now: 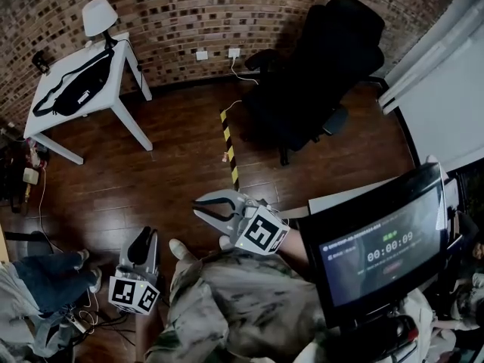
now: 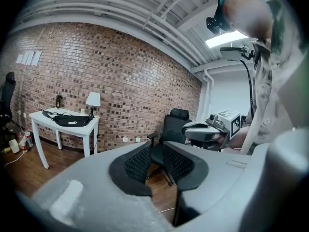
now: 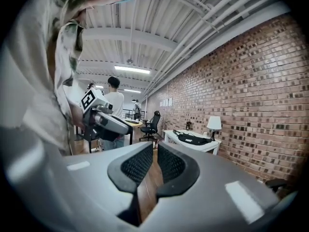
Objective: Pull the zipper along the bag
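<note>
Both the left tongs (image 1: pixel 141 246) and the right tongs (image 1: pixel 214 209) stand narrowly parted, nothing between them; the black waist bag (image 1: pixel 76 85) lies on the white desk (image 1: pixel 44 118) by the brick wall (image 1: pixel 227 6), well apart from both; a white lamp (image 1: pixel 98 15) stands at the desk's far corner.

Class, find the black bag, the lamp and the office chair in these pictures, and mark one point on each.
black bag (image 1: pixel 78 89): head view, on the middle of its body.
lamp (image 1: pixel 99 15): head view, on its white shade.
office chair (image 1: pixel 344 42): head view, on its black backrest.
</note>
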Demonstrator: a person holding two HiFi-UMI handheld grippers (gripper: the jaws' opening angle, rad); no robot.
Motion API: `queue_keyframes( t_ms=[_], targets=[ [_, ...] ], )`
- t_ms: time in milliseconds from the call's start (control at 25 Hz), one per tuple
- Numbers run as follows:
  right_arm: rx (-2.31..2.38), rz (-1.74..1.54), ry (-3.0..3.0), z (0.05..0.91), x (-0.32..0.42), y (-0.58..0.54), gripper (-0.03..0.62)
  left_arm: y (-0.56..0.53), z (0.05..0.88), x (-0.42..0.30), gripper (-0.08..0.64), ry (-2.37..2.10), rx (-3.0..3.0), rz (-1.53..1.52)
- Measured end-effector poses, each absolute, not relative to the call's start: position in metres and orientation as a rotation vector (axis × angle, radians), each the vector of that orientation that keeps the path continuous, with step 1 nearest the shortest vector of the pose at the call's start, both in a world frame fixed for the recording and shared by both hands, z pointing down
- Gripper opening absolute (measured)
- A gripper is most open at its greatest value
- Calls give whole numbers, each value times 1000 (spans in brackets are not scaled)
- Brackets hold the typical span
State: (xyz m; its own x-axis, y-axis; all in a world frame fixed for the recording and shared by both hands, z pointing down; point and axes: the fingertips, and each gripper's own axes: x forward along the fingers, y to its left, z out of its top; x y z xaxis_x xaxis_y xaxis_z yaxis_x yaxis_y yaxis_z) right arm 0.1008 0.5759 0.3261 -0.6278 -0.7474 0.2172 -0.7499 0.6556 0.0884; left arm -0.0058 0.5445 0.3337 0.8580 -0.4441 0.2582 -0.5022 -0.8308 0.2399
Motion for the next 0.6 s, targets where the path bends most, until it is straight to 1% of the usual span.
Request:
queue_keyframes(
  t_ms=[600],
  targets=[
    [1233, 4, -2649, 318, 123, 592, 23, 560, 326, 4, 78, -783, 2726, 294]
  ],
)
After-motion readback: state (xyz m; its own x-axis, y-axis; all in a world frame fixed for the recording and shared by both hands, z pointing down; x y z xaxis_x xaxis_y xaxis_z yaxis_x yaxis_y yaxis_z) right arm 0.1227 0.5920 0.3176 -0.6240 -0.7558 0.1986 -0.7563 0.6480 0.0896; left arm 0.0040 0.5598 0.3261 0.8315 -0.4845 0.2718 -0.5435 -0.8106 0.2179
